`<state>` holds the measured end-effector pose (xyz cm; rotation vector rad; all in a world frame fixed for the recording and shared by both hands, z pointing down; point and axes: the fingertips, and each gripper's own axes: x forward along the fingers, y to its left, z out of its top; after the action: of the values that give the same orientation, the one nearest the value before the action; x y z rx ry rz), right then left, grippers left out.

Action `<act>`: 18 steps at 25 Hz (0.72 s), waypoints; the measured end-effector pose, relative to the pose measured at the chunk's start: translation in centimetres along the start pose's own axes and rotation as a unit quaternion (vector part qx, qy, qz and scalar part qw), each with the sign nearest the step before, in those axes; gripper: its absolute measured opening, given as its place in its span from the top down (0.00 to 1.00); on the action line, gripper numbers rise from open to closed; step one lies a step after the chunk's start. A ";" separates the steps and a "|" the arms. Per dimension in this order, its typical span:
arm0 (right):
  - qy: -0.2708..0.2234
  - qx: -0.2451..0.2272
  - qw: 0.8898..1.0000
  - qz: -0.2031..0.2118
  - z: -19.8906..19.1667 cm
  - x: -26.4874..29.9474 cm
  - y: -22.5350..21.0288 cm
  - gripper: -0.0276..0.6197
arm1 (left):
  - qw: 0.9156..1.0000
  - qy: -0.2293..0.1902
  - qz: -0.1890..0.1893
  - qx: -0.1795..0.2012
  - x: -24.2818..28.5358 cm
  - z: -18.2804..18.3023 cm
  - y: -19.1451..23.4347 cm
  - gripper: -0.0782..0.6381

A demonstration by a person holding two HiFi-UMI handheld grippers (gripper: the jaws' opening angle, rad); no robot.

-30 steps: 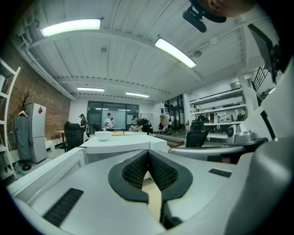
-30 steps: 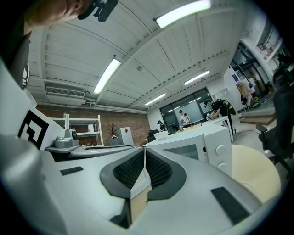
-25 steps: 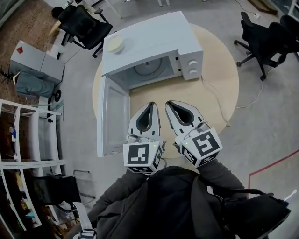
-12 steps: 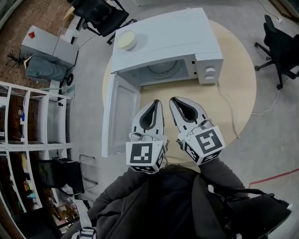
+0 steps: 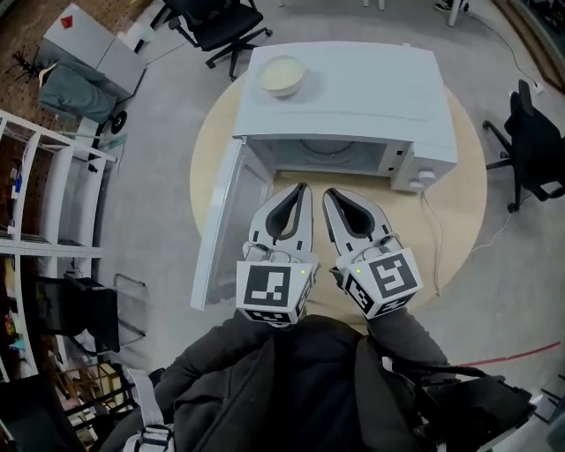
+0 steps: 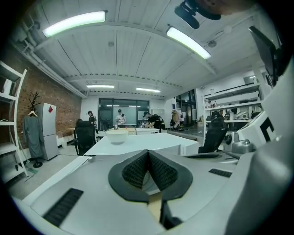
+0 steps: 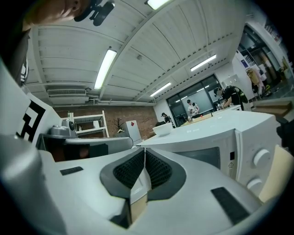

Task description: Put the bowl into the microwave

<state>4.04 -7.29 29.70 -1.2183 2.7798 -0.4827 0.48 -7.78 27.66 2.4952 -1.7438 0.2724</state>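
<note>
A pale cream bowl point(image 5: 282, 75) stands on top of the white microwave point(image 5: 353, 97), near its back left corner. The microwave sits on a round wooden table point(image 5: 461, 190) with its door point(image 5: 226, 225) swung wide open to the left and its cavity point(image 5: 331, 154) empty. My left gripper point(image 5: 301, 189) and right gripper point(image 5: 329, 193) hover side by side just in front of the opening, both shut with nothing between the pads. The bowl point(image 6: 117, 134) shows beyond the shut jaws in the left gripper view, and the bowl point(image 7: 161, 129) also appears in the right gripper view.
The microwave's power cable point(image 5: 433, 243) trails over the table's right side. Black office chairs stand behind point(image 5: 216, 22) and to the right point(image 5: 537, 141). A white shelf rack point(image 5: 44, 203) stands on the left. People work at far tables in the gripper views.
The head view has swung, so the microwave and bowl now sit further right and squarer in the picture. Both grippers stay side by side, shut, in front of the opening.
</note>
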 end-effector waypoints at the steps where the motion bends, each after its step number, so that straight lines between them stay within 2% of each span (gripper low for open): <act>1: 0.003 -0.001 1.000 -0.001 0.1 0.7 0.1 0.94 | 1.000 -0.001 -0.002 -0.002 0.3 0.2 0.6 0.88; 6: 0.026 -0.020 0.999 0.009 0.8 3.3 0.8 0.94 | 0.999 -0.004 -0.005 -0.033 1.5 1.0 2.1 0.88; 10: 0.028 -0.034 0.999 0.005 2.7 4.9 1.0 0.94 | 0.999 -0.005 -0.010 -0.042 2.3 2.0 3.2 0.88; 18: 0.020 -0.042 0.999 0.007 8.6 9.3 0.5 0.94 | 0.999 -0.033 -0.001 -0.030 5.0 7.7 6.7 0.88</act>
<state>-1.13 -15.96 21.94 -1.2186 2.8675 -0.3977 -3.44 -16.01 20.86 2.4910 -1.7460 0.1365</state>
